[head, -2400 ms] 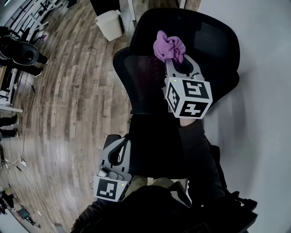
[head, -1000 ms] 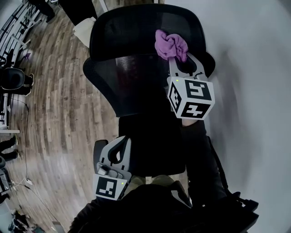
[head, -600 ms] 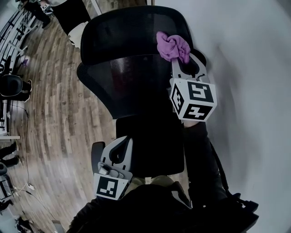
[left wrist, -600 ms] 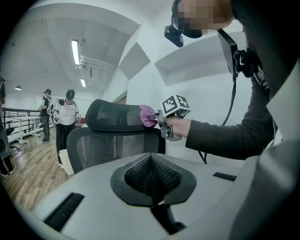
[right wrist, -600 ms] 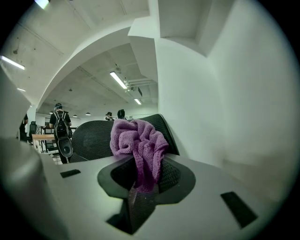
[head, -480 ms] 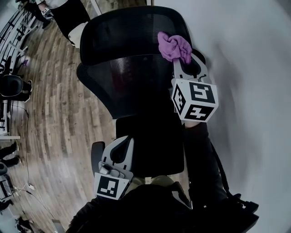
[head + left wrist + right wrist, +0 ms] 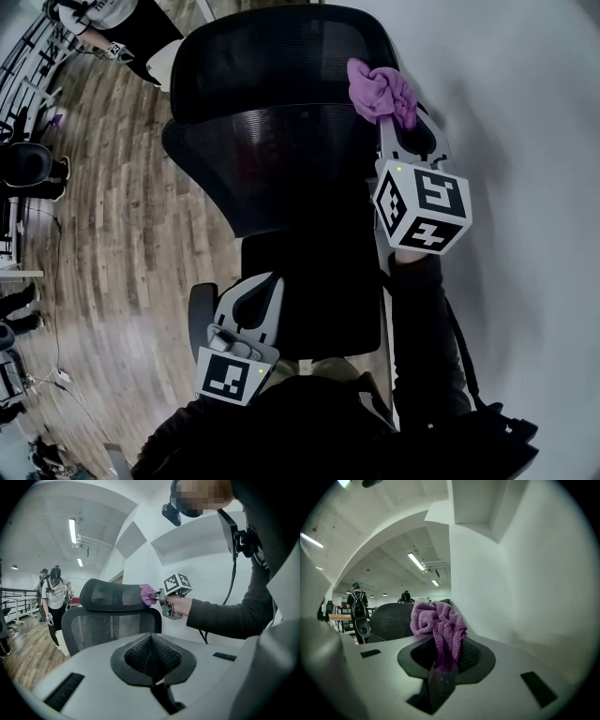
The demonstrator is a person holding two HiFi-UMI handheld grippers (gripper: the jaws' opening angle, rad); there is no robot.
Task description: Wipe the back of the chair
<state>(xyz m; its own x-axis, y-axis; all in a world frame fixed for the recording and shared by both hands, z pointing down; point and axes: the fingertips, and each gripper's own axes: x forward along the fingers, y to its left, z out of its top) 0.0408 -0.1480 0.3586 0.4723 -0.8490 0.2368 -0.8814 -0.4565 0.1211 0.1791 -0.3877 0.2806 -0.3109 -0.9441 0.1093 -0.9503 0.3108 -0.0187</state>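
A black mesh office chair (image 7: 281,141) stands before me, its headrest (image 7: 272,61) above the backrest. My right gripper (image 7: 389,111) is shut on a purple cloth (image 7: 380,89), which presses against the right end of the headrest. The left gripper view shows that cloth (image 7: 148,594) touching the headrest (image 7: 110,595). In the right gripper view the cloth (image 7: 439,630) hangs bunched between the jaws, the mesh headrest (image 7: 391,618) just behind it. My left gripper (image 7: 251,305) is low by the chair's seat, shut with nothing in it.
A white wall (image 7: 525,141) runs close along the right of the chair. Wooden floor (image 7: 103,244) spreads to the left. A person (image 7: 54,597) with a backpack stands beyond the chair, and desks and other chairs (image 7: 28,159) sit at the far left.
The right gripper and the cloth have slid to the right along the headrest, now at its right end. The left gripper has stayed low by the seat.
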